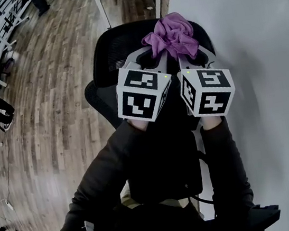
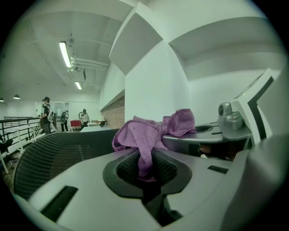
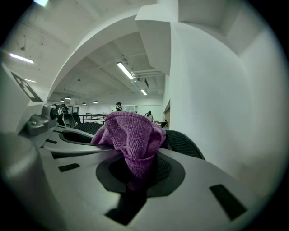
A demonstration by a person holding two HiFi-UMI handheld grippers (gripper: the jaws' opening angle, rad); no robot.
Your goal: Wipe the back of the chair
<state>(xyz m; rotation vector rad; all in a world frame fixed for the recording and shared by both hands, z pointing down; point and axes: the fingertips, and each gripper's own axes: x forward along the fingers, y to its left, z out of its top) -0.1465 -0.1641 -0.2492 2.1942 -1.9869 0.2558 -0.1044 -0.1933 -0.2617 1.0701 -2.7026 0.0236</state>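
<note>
A white wall (image 1: 249, 28) fills the right side of the head view, and a wooden floor (image 1: 51, 98) fills the left side. Between them stands a black office chair (image 1: 111, 53) with a mesh back, seen from above. The person stands just behind it, with dark sleeves reaching forward over it.

The left gripper (image 1: 142, 62) and the right gripper (image 1: 195, 59) are held close side by side above the chair back, and their marker cubes are almost touching.

Both grippers hold one purple cloth (image 1: 173, 36). It is bunched up at the top edge of the chair back, more toward the right corner of it. From these views I cannot tell if the cloth presses on the mesh.

In the left gripper view, the jaws of the left gripper (image 2: 144, 167) are pinching a hanging fold of the cloth (image 2: 144, 135), and the mesh of the chair (image 2: 58, 153) curves away at the left. In the right gripper view, the jaws of the right gripper (image 3: 135, 173) are also closed on a fold of the cloth (image 3: 131, 135), with the chair (image 3: 183, 144) just behind it.
</note>
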